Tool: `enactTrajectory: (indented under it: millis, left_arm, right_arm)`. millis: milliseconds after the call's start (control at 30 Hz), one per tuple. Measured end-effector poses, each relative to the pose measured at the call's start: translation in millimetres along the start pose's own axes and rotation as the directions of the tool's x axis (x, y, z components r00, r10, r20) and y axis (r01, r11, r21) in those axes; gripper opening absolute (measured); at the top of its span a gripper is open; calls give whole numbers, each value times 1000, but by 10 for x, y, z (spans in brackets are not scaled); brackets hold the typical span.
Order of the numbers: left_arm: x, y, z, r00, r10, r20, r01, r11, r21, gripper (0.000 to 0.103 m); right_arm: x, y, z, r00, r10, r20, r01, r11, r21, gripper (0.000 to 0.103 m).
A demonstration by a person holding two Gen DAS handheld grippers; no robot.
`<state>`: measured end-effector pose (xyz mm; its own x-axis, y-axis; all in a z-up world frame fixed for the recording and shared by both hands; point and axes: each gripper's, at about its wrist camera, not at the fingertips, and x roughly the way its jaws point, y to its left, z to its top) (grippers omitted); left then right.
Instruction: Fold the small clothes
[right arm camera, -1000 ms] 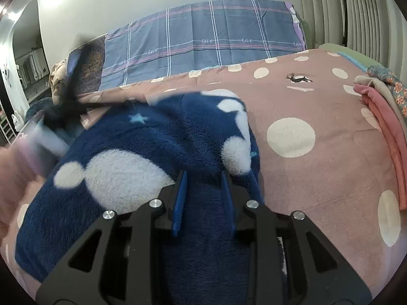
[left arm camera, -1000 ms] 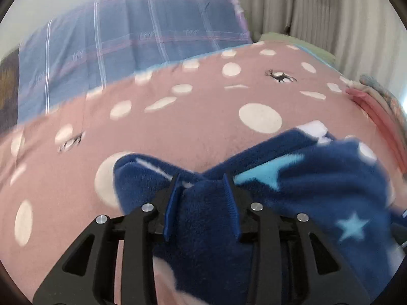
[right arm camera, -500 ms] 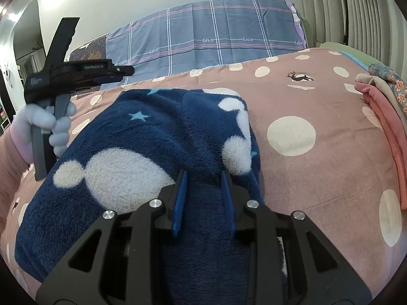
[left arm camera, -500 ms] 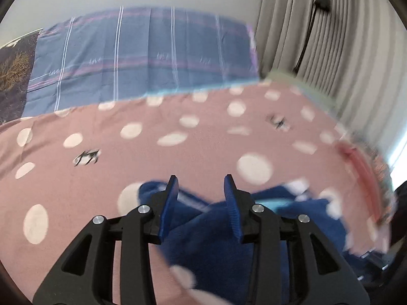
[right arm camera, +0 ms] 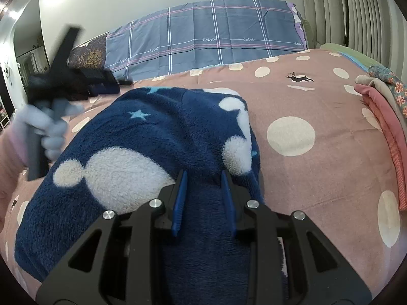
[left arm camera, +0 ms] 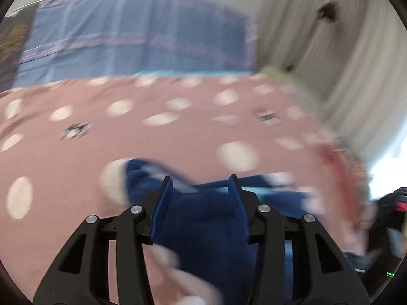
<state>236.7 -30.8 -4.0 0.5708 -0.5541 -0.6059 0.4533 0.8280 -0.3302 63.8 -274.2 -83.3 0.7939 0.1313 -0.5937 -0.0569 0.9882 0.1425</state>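
Observation:
A dark blue fleece garment (right arm camera: 152,147) with white blobs and light blue stars lies folded on the pink dotted bedspread (right arm camera: 318,106). My right gripper (right arm camera: 203,178) is shut on the garment's near edge, fleece filling the gap between its blue pads. My left gripper (left arm camera: 201,180) is open and empty, lifted above the garment (left arm camera: 203,218), which shows blurred below it. In the right wrist view the left gripper (right arm camera: 56,76) appears blurred at far left, held in a gloved hand.
A stack of folded clothes (right arm camera: 381,109), pink and floral, lies at the bedspread's right edge. A blue plaid cover (right arm camera: 203,35) spans the headboard end. Curtains (right arm camera: 356,7) hang at the right.
My left gripper let go of the blue garment, opened wider and lifted away, swinging fast. The garment now lies folded over. My right gripper kept its hold and stayed still.

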Motion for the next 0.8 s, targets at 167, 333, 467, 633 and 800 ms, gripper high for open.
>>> enactTrajectory:
  millis: [167, 333, 467, 633, 800]
  left_arm:
    - [183, -703, -585, 990, 62, -125, -14, 935, 355, 49]
    - [298, -504, -767, 994, 42, -99, -13, 960, 279, 49]
    - [292, -545, -777, 993, 69, -96, -36, 949, 312, 48]
    - [260, -582, -820, 994, 75, -84, -45, 950, 308, 49]
    - [367, -695, -818, 992, 112, -50, -88, 935, 342, 49]
  right_arm:
    - [-24, 23, 1, 1000, 1, -1, -1, 1000, -17, 28]
    - [-319, -250, 270, 997, 82, -15, -81, 995, 58, 23]
    - [-388, -272, 714, 998, 42, 40, -42, 999, -6, 23]
    - [297, -73, 1091, 996, 40, -74, -46, 995, -84, 23]
    - [1052, -219, 845, 968, -11, -251, -1, 999, -46, 21]
